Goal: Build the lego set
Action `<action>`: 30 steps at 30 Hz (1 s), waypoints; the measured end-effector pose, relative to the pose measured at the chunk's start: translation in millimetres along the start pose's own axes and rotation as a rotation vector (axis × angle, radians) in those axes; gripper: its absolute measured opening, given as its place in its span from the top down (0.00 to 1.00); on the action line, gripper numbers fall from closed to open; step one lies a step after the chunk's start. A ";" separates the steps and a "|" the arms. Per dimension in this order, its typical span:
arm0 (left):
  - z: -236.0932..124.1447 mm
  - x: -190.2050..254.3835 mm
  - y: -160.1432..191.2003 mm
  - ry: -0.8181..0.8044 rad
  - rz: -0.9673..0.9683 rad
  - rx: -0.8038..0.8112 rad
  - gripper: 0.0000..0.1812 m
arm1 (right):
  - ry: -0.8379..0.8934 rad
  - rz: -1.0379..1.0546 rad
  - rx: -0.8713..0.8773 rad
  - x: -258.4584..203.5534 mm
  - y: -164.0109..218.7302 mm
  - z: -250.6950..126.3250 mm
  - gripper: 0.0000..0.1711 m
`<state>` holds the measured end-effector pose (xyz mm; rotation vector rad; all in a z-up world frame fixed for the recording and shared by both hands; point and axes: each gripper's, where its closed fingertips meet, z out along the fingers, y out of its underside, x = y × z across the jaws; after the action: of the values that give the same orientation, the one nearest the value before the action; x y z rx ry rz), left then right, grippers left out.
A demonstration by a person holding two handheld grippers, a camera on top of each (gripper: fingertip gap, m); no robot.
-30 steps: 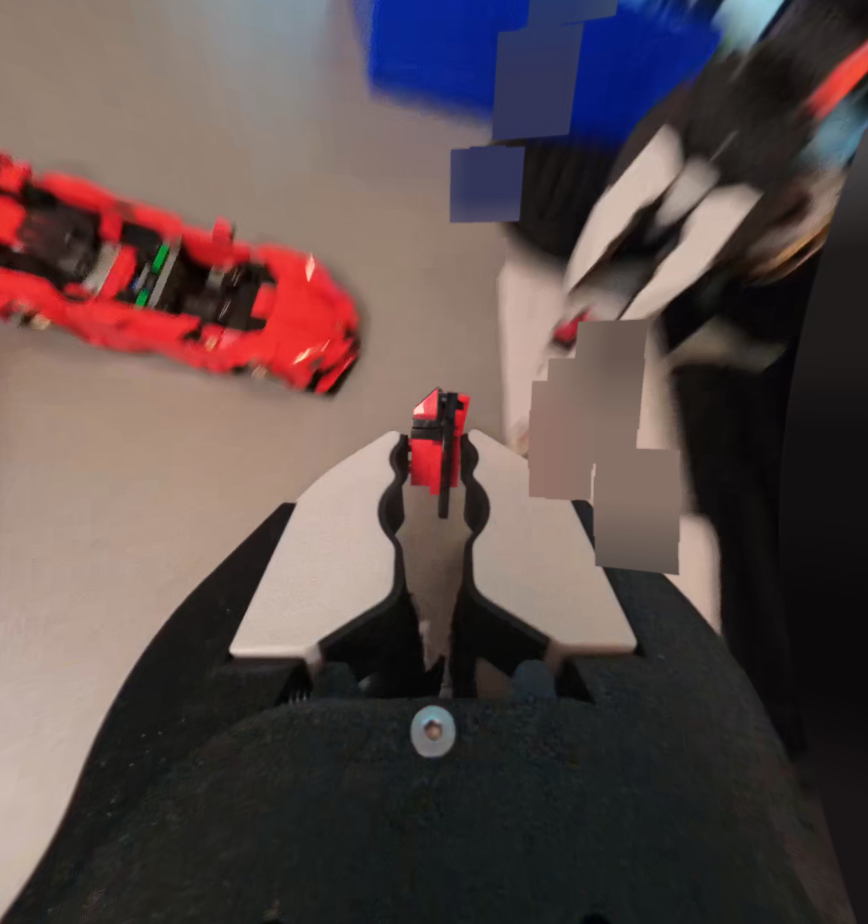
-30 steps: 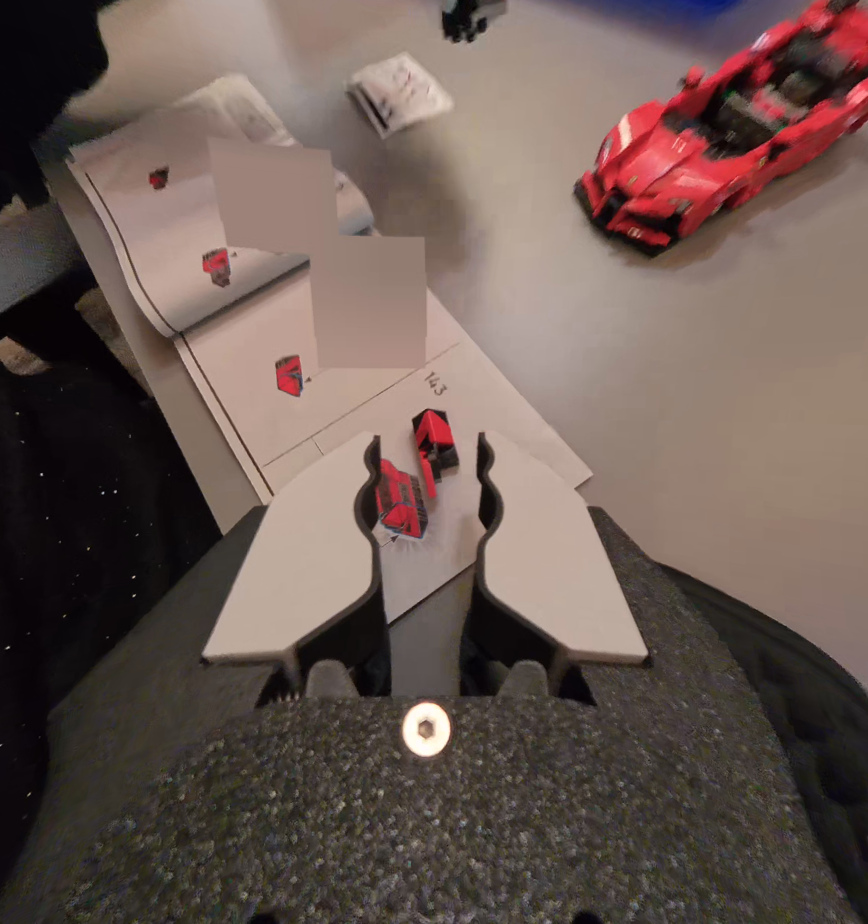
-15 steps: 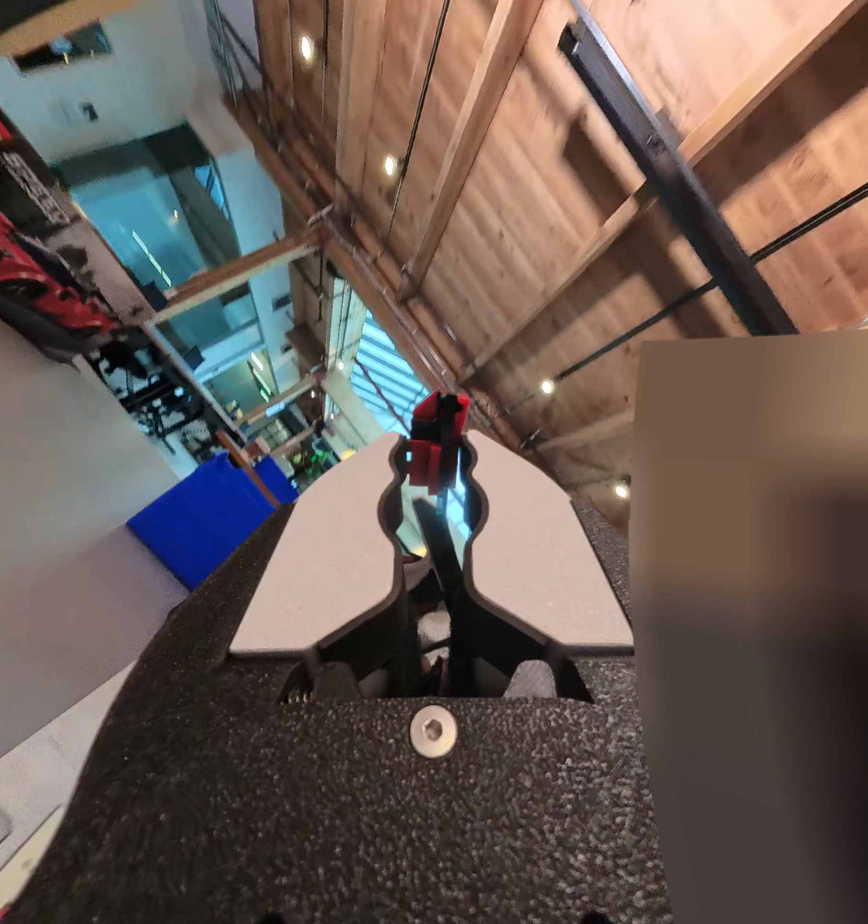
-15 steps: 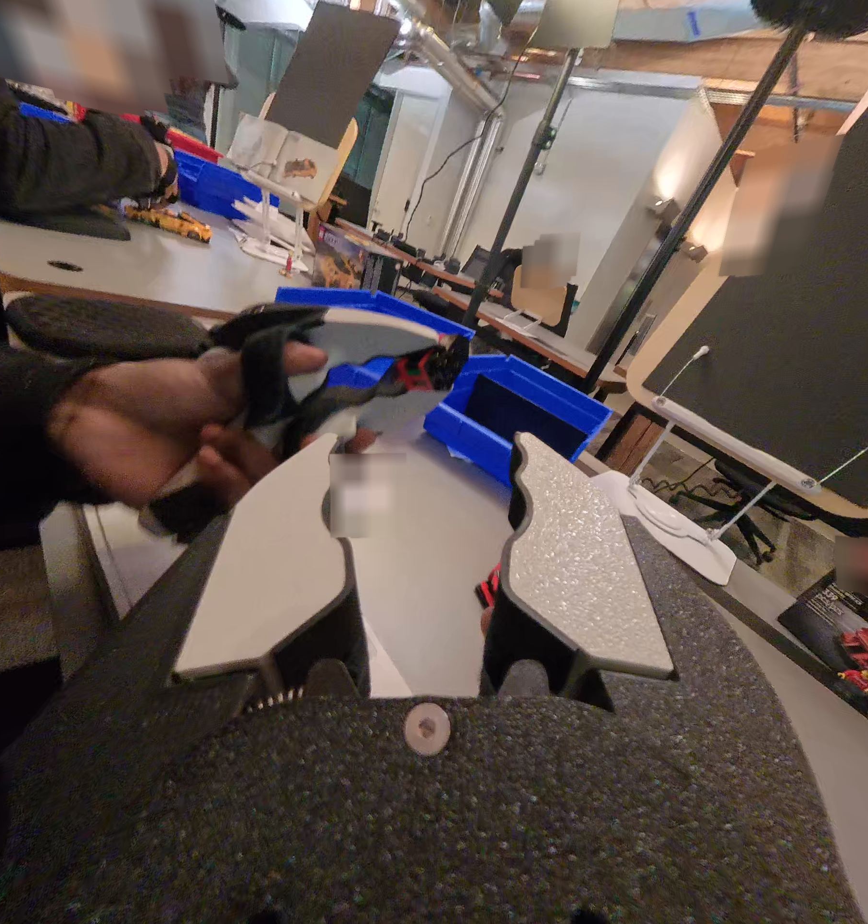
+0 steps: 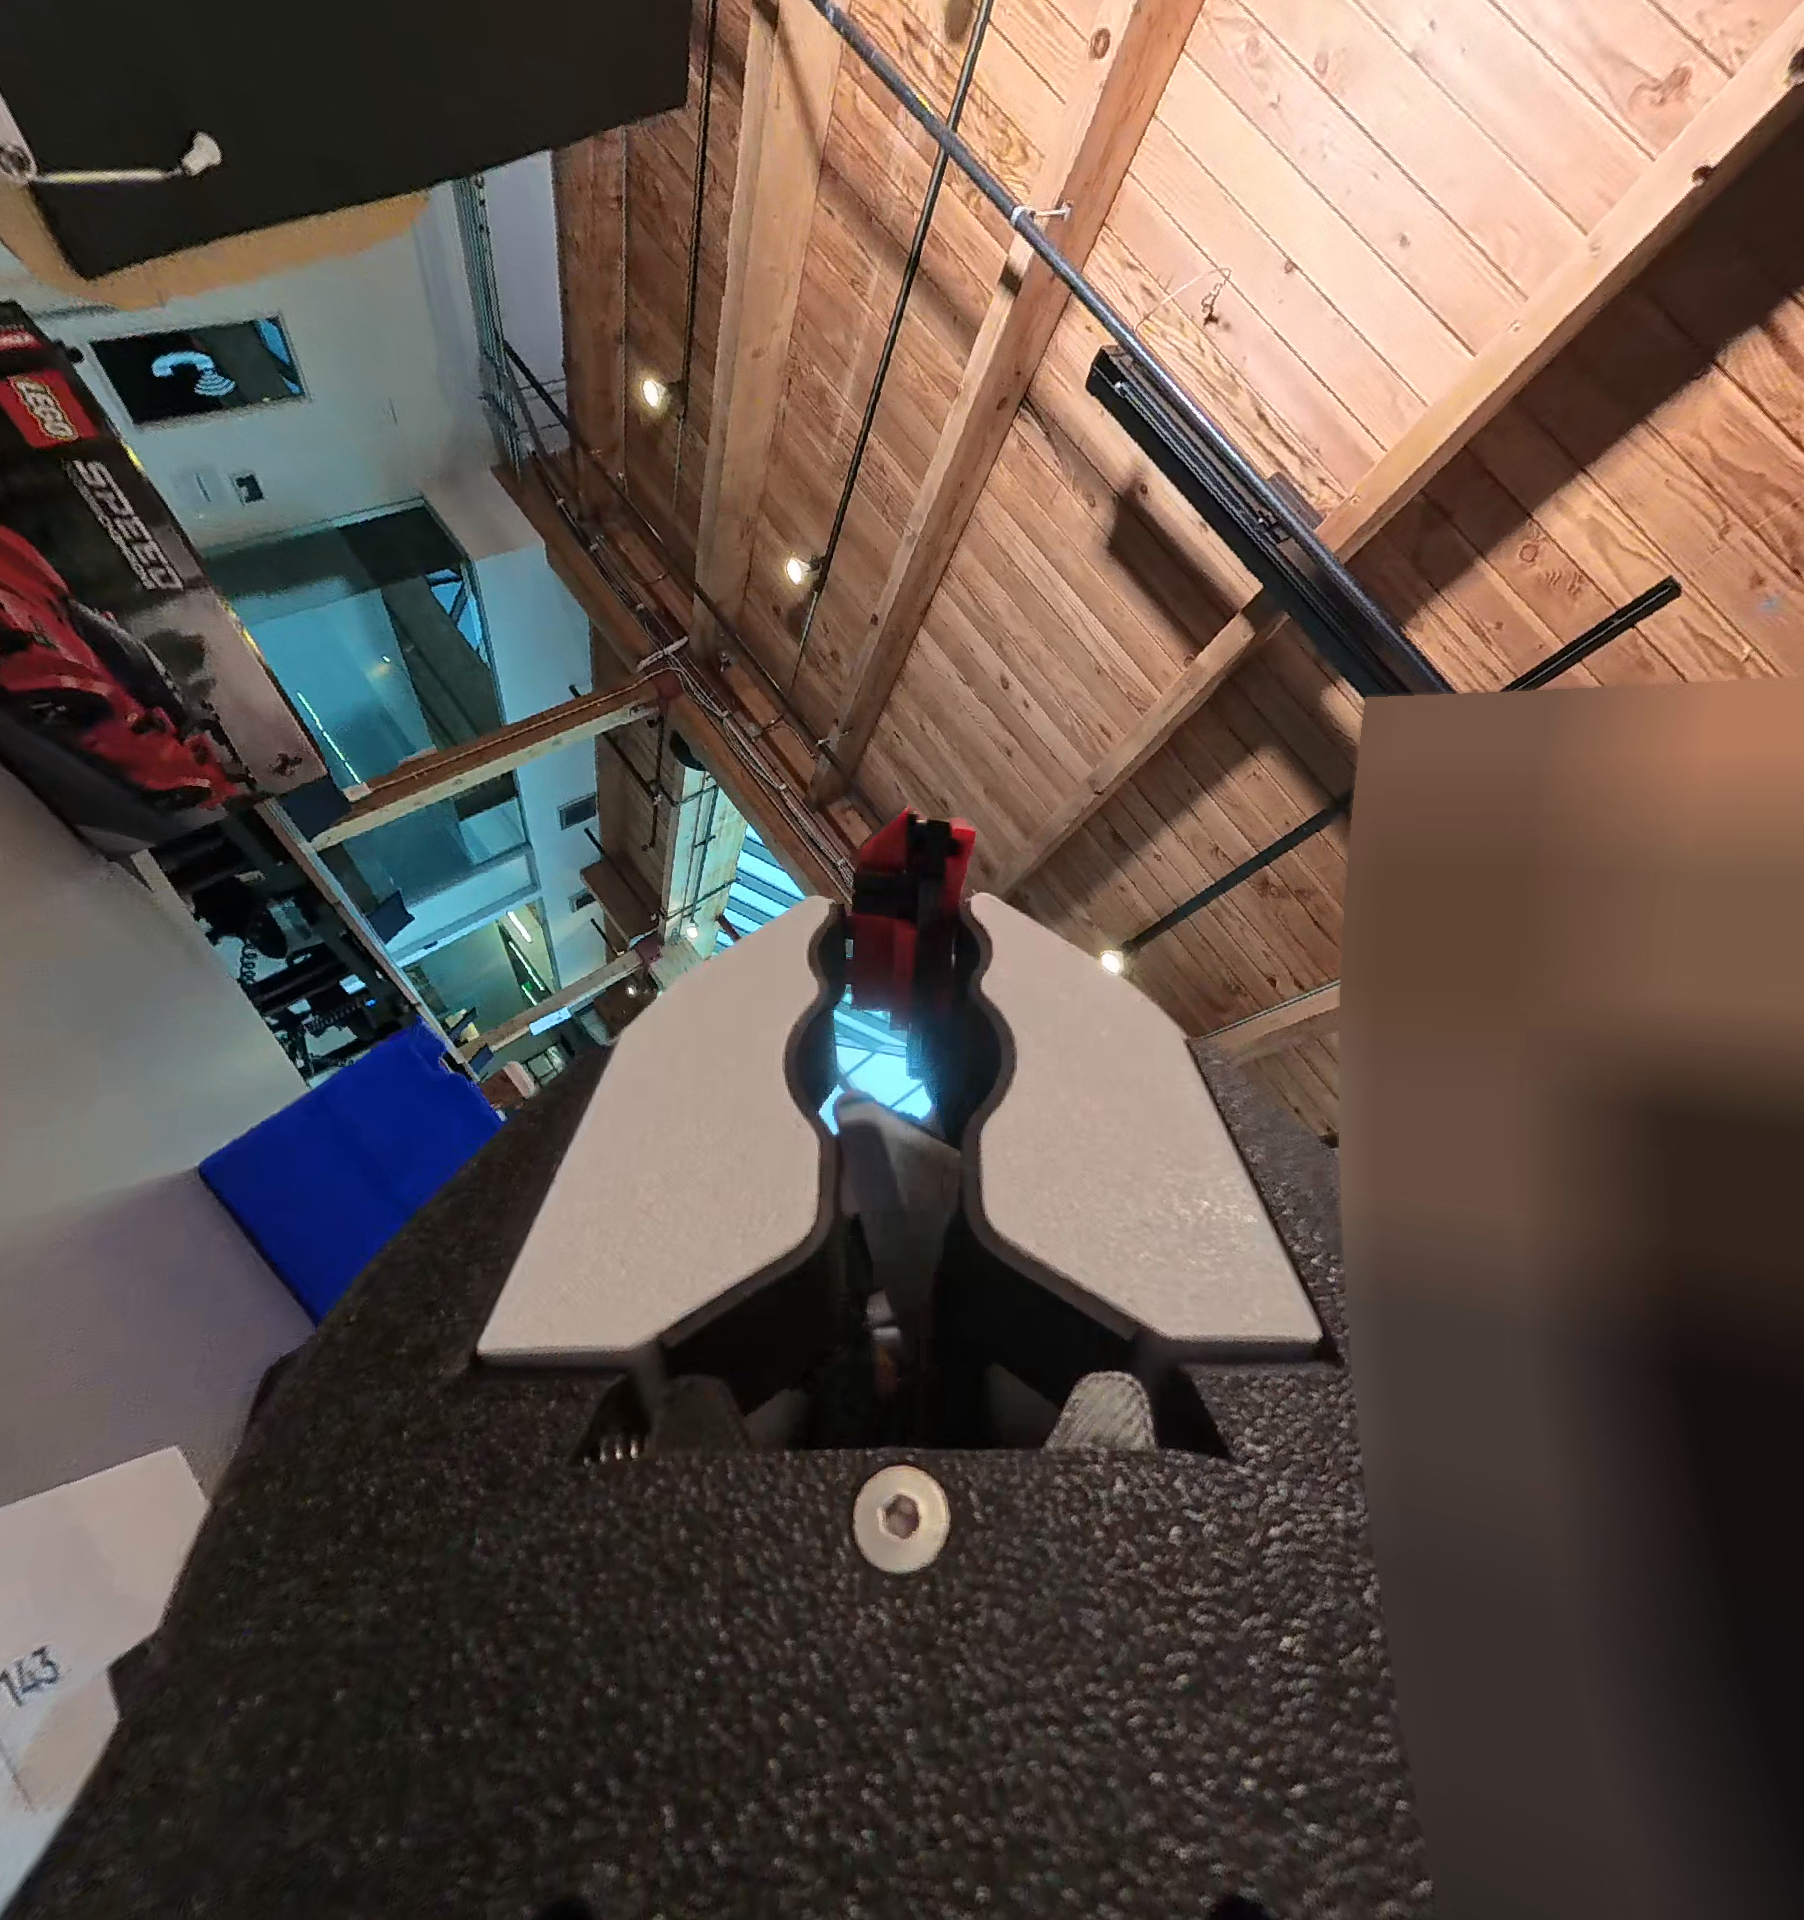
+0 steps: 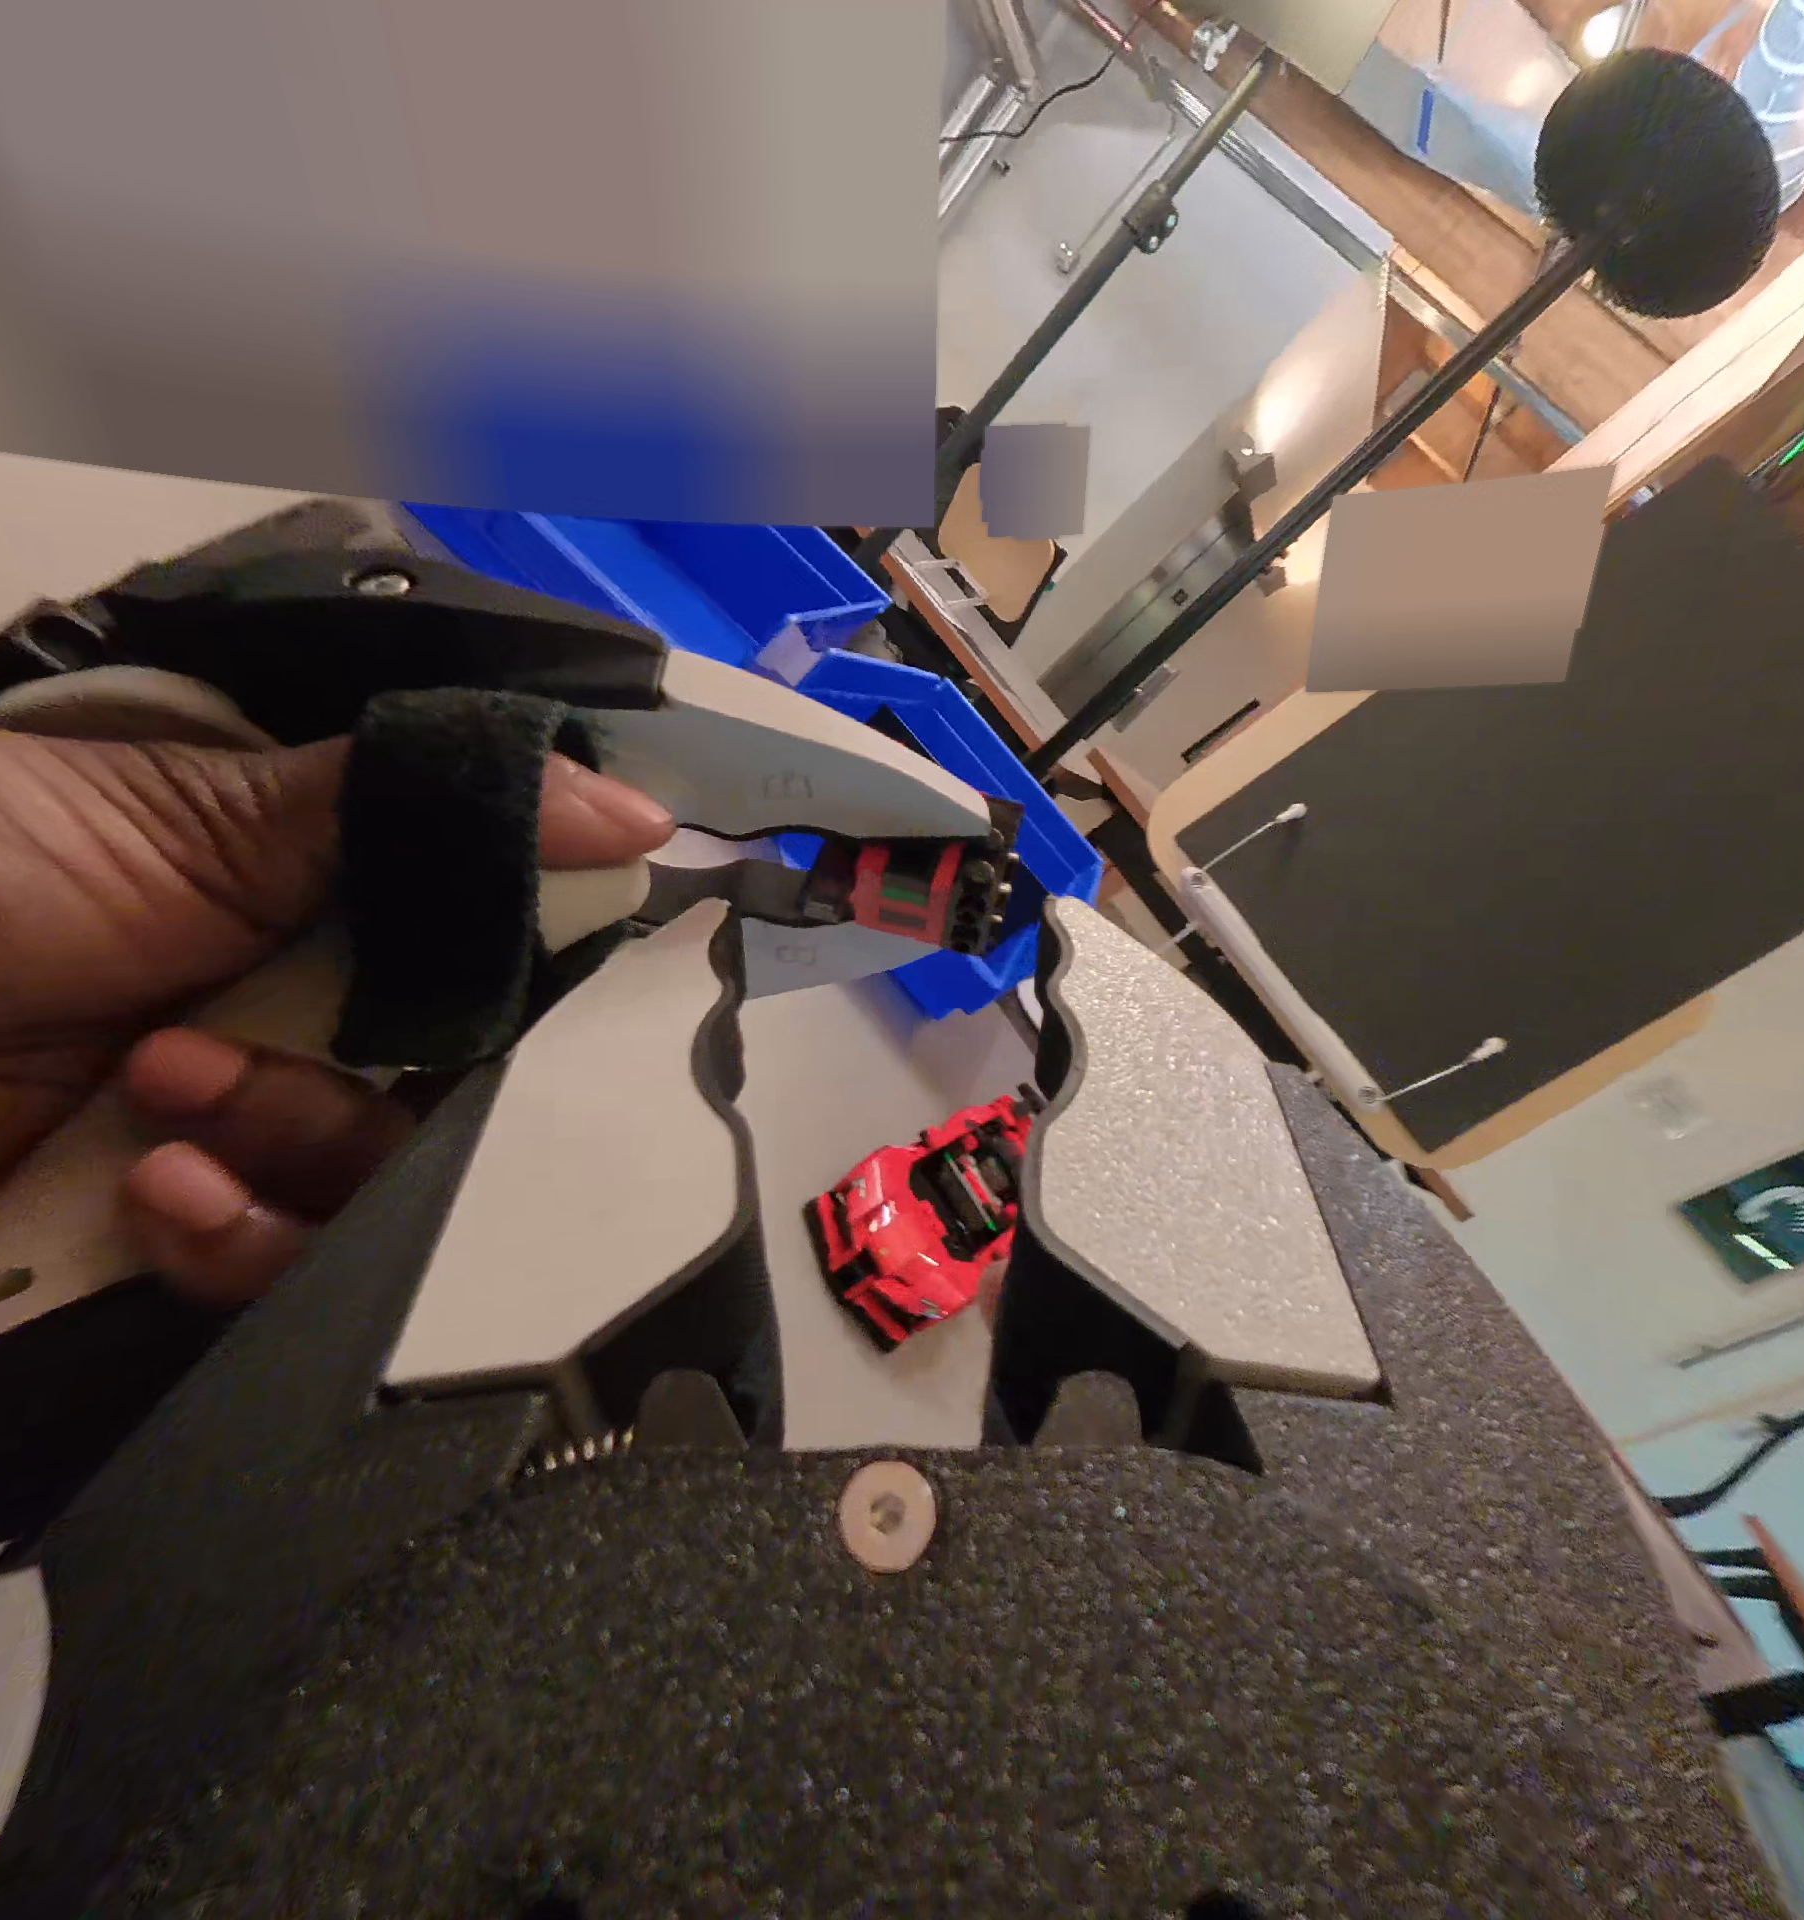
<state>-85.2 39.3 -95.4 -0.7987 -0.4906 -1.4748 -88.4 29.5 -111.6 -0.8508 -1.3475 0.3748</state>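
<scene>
The left gripper [image 5: 903, 925] pinches a small red and black brick piece [image 5: 906, 904], raised toward twelve o'clock. The right gripper [image 6: 887, 966] gapes wide and empty; the red car [image 6: 913, 1226] sits on the table [image 6: 877, 1382] between its fingers.

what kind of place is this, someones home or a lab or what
Probably a shared workshop or lab, not a home: exposed wooden ceiling, blue parts bins, black panels on stands and further work tables behind.
</scene>
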 end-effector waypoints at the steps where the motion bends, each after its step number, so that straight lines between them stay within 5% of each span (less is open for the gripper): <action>1: 0.4 -0.6 3.0 -0.001 -0.006 -0.006 0.89 | 0.008 -0.023 -0.005 -0.1 0.7 0.3 0.69; 16: 2.0 -8.3 26.7 -0.037 0.018 -0.052 0.89 | -0.018 0.019 0.035 5.8 7.9 -14.4 0.76; 23: 4.5 -5.7 42.5 -0.019 0.051 -0.250 0.79 | -0.062 0.143 0.018 38.6 29.0 -50.5 0.76; 30: -33.4 -18.1 21.7 -0.151 0.367 -0.572 0.80 | -0.156 0.305 -0.114 40.8 73.6 -98.6 0.76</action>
<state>-71.1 25.6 -134.4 -1.3777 -0.0127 -1.2198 30.9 74.4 -135.2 -1.1458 -1.3944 0.6160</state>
